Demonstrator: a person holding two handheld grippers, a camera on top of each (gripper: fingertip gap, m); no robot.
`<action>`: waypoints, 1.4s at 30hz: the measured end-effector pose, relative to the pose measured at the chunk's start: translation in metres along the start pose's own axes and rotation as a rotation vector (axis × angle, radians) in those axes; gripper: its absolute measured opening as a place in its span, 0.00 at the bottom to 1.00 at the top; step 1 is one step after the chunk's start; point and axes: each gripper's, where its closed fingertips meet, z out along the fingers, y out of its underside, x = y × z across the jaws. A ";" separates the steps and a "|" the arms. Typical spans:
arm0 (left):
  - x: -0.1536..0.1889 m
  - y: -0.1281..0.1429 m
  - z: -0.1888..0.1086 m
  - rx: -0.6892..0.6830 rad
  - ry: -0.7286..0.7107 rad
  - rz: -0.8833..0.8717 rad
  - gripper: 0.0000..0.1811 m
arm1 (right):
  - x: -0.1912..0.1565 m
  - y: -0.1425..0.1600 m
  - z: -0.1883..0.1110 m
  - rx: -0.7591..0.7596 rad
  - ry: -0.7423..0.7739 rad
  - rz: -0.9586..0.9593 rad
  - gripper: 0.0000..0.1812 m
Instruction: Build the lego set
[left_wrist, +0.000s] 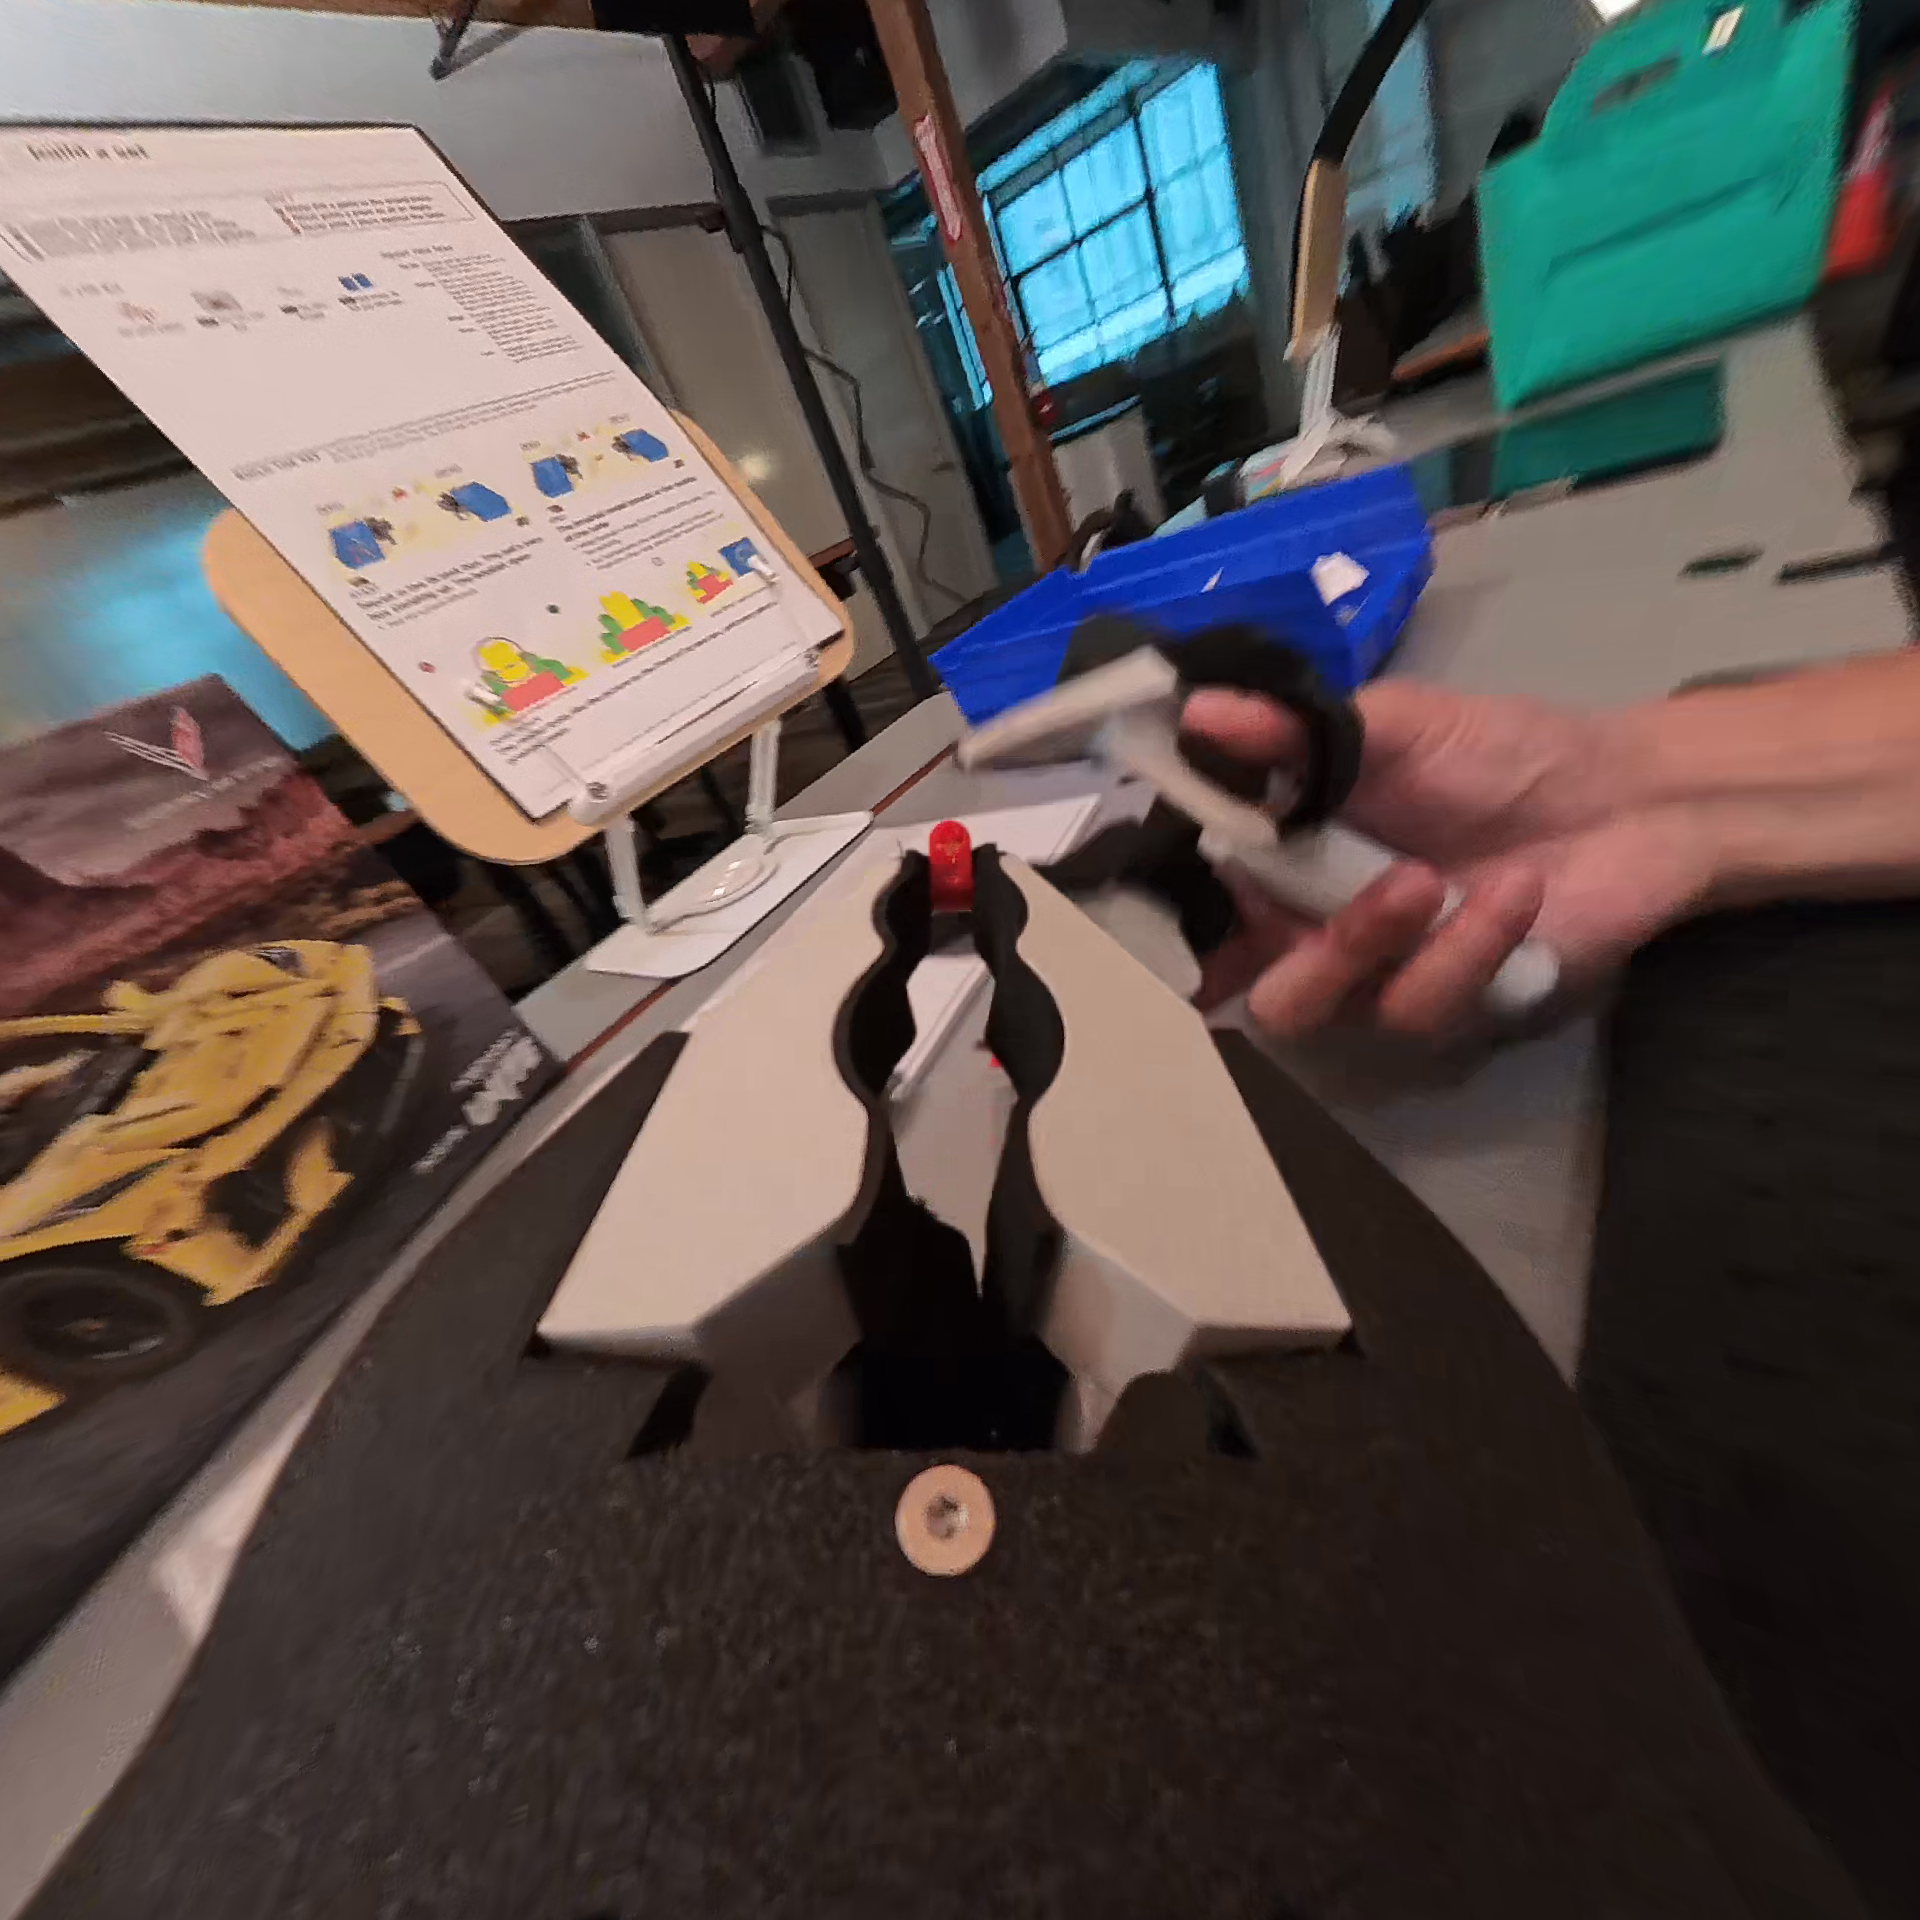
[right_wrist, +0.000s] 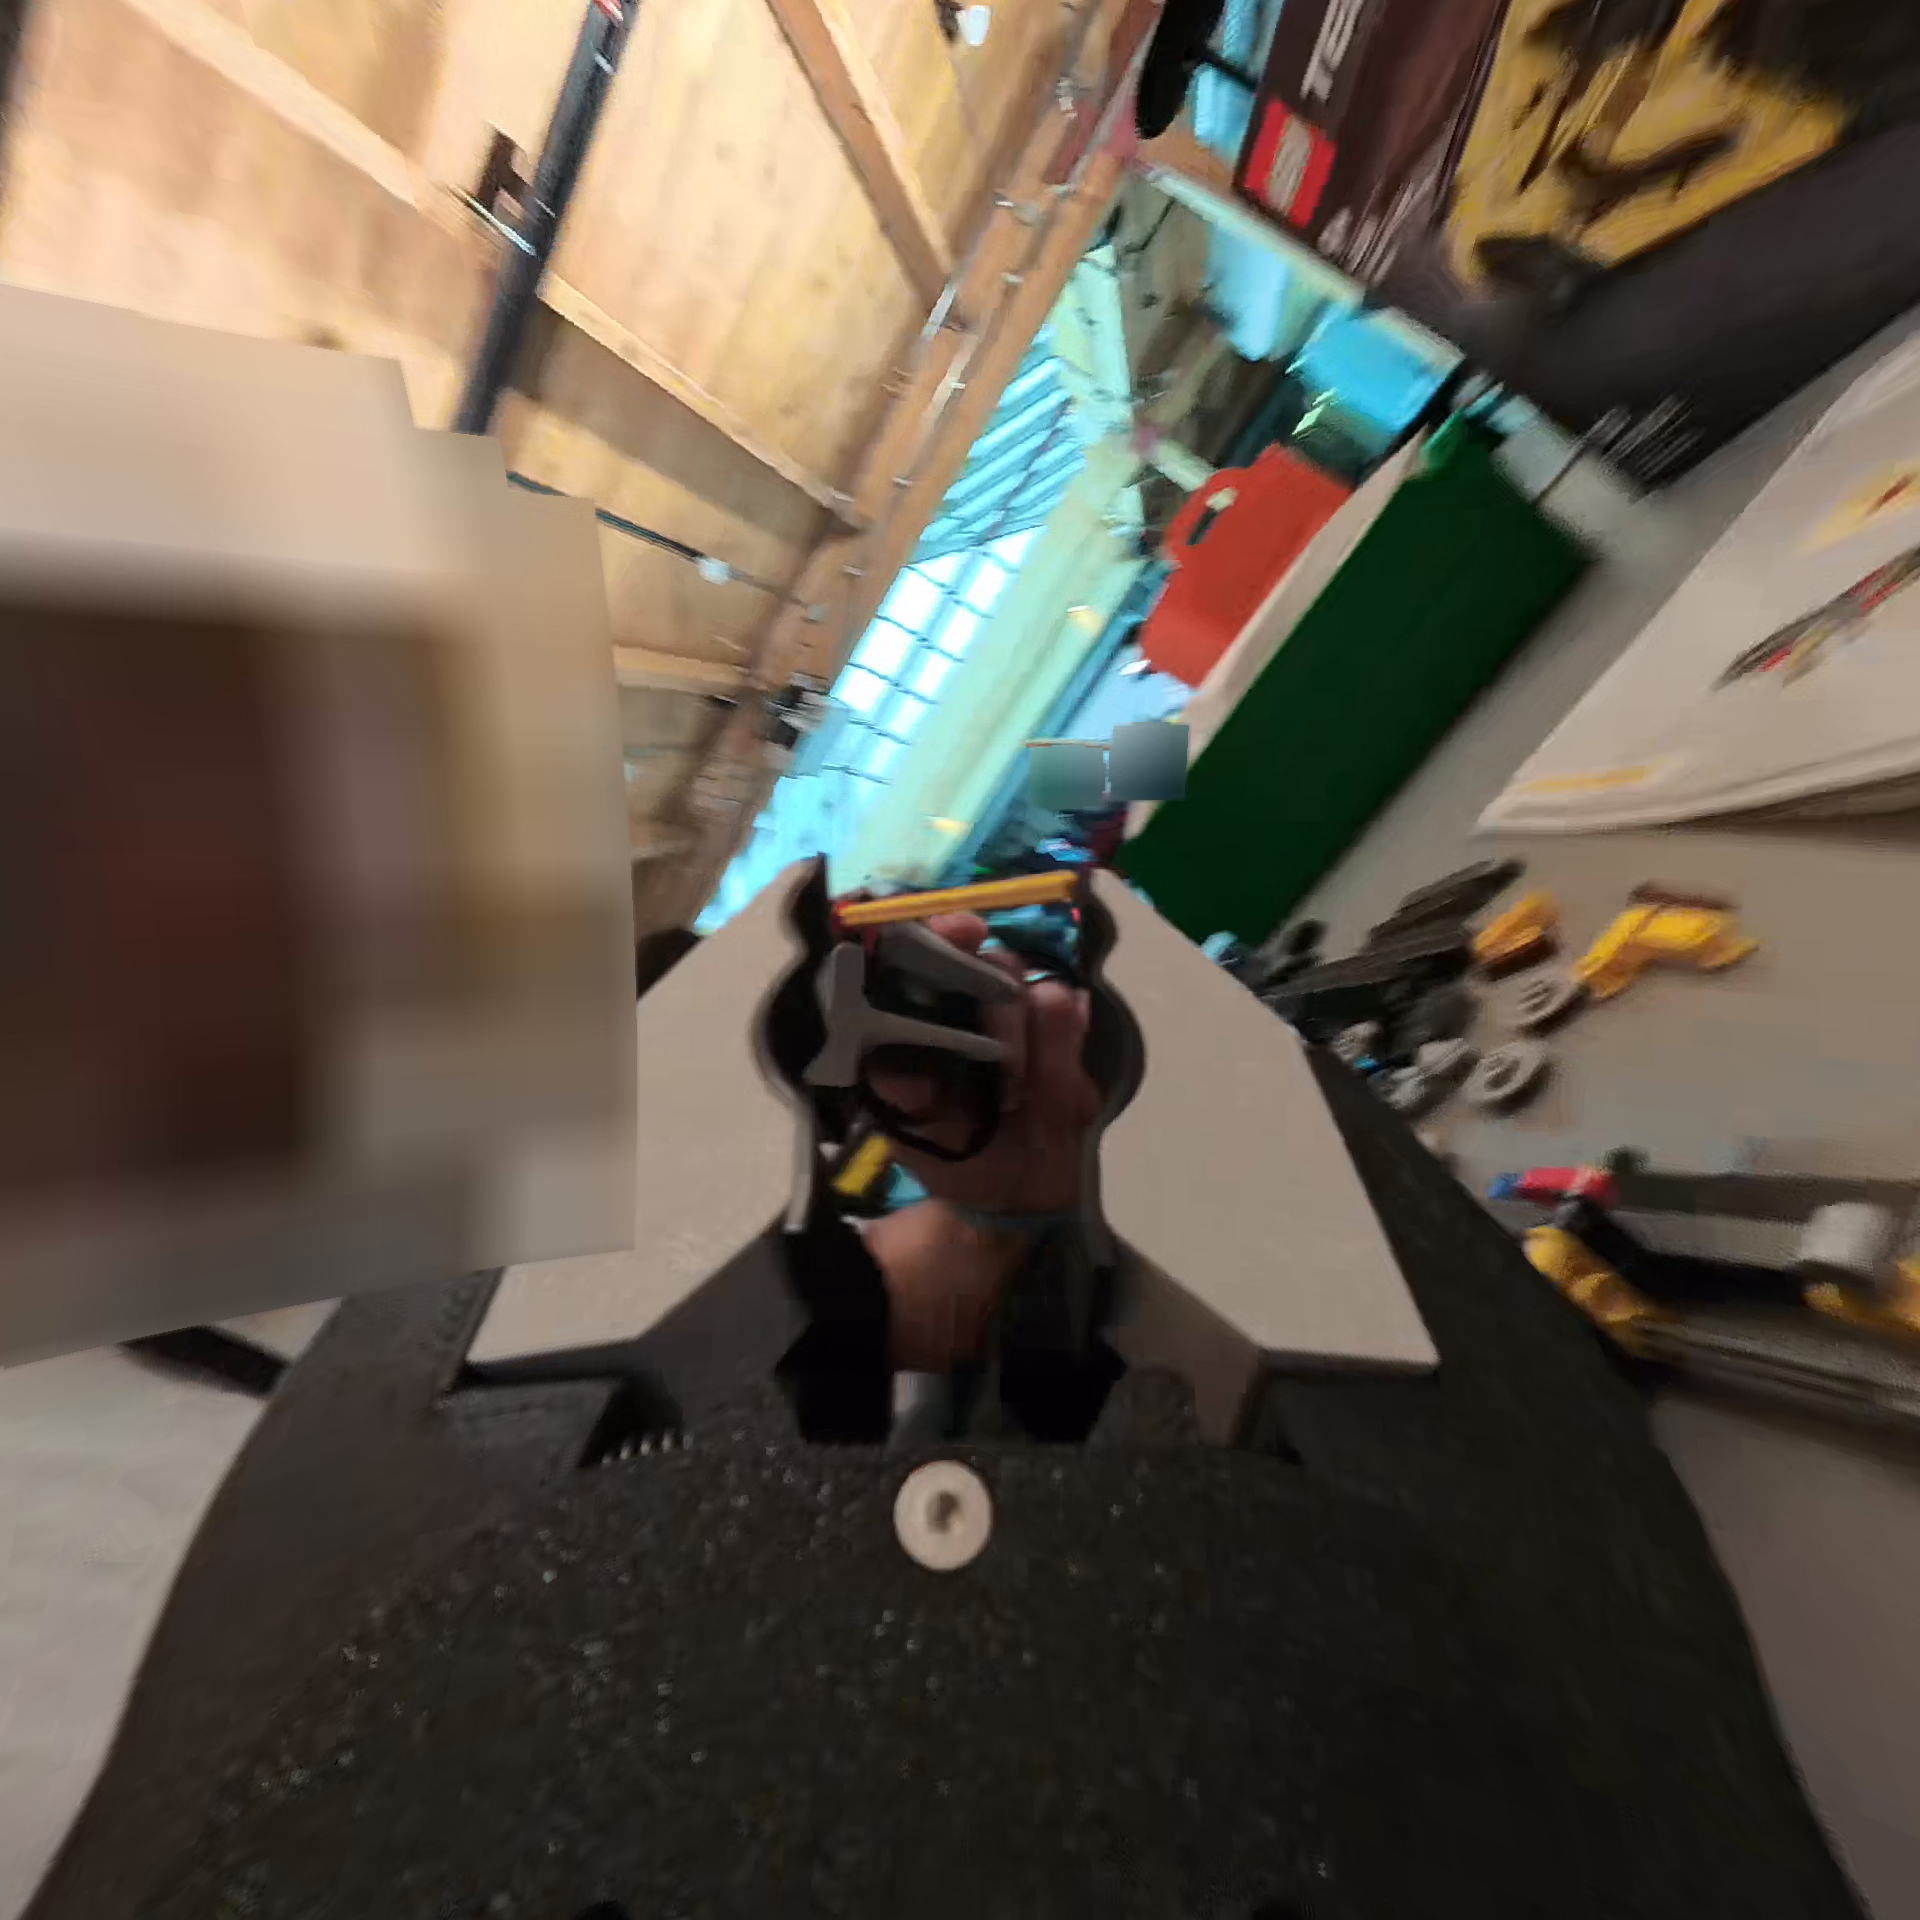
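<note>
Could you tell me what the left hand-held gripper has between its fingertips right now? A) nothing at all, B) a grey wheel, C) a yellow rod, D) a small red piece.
D: in the left wrist view, a small red piece sits pinched at the tips of the left hand-held gripper, whose black pads close on it.

Cool daylight comes through a gridded window (left_wrist: 1117, 218), blown out to pale blue in both views. Indoor light is moderate and even, with soft shadows. Motion blur smears the person's hand (left_wrist: 1455, 852) and the scattered lego pieces (right_wrist: 1558, 977). Wide-angle distortion bends the edges, and the right wrist view is steeply tilted.
</note>
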 end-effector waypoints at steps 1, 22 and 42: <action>-0.001 0.004 -0.002 -0.029 -0.022 0.064 0.04 | -0.002 -0.005 -0.002 0.003 0.061 -0.108 0.32; 0.030 0.028 0.003 -0.144 -0.058 0.709 0.03 | 0.017 0.039 -0.006 -0.379 0.317 -0.662 0.47; 0.039 0.025 0.004 -0.129 -0.045 0.715 0.04 | 0.022 0.043 -0.011 -0.446 0.328 -0.689 0.44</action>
